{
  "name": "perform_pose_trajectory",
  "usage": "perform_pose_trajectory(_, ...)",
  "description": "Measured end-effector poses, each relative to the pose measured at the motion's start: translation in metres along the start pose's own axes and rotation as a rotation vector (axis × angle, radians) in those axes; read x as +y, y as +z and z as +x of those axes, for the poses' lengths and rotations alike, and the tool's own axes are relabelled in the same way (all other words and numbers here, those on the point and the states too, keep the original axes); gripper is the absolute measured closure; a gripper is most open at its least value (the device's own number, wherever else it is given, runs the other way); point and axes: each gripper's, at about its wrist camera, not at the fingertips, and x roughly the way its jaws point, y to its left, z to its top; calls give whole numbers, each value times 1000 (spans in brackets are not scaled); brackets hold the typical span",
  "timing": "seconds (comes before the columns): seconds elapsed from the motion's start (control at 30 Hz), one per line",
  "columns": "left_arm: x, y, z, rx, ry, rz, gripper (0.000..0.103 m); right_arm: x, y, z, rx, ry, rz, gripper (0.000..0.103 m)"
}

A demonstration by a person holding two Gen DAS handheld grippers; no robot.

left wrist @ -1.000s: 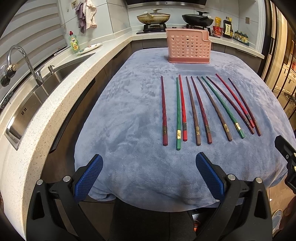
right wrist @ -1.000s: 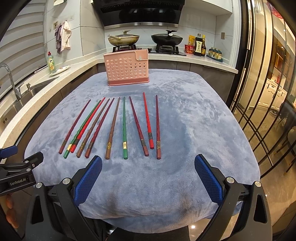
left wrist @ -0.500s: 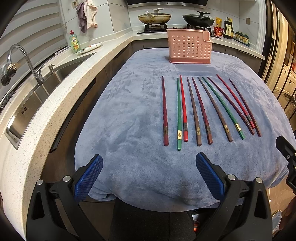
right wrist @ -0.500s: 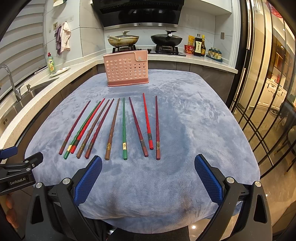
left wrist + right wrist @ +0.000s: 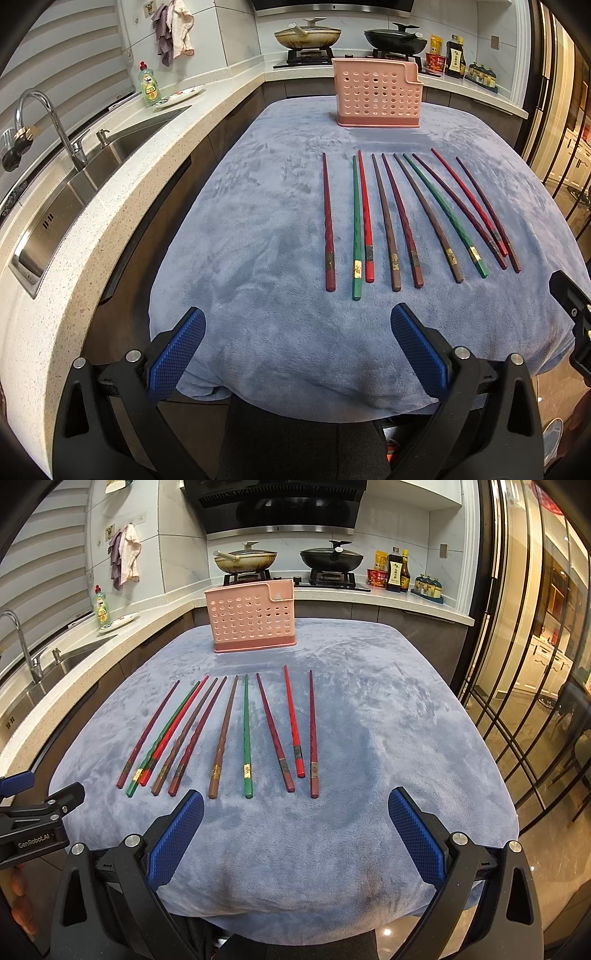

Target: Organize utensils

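Note:
Several chopsticks in red, dark red, green and brown lie side by side on a blue-grey cloth (image 5: 258, 221), thick ends toward me; one green chopstick (image 5: 356, 229) (image 5: 246, 734) stands out. Behind them a pink perforated utensil holder (image 5: 376, 94) (image 5: 253, 620) stands upright at the far end. My left gripper (image 5: 297, 354) hovers open over the near cloth edge, short of the leftmost chopsticks. Over the near edge too, my right gripper (image 5: 295, 834) is open and holds nothing, just short of the chopsticks' thick ends. Each view catches the other gripper at its side edge.
A speckled counter (image 5: 110, 206) with a steel sink (image 5: 74, 199) and tap runs along the left. Dish soap (image 5: 149, 85) and a plate sit behind the sink. Two pans (image 5: 247, 559) stand on the hob, bottles (image 5: 397, 572) to the right. A glass partition (image 5: 524, 701) bounds the right.
Both views shift slightly: the grippers have lifted a little and the chopsticks sit marginally lower in frame. Nothing on the cloth has moved, and both grippers stay open.

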Motion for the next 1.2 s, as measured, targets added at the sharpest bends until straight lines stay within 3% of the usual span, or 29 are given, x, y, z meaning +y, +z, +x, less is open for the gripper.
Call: perform_pose_trajectory(1.2, 5, 4, 6, 17, -19, -26, 7, -8, 0, 4, 4, 1, 13, 7)
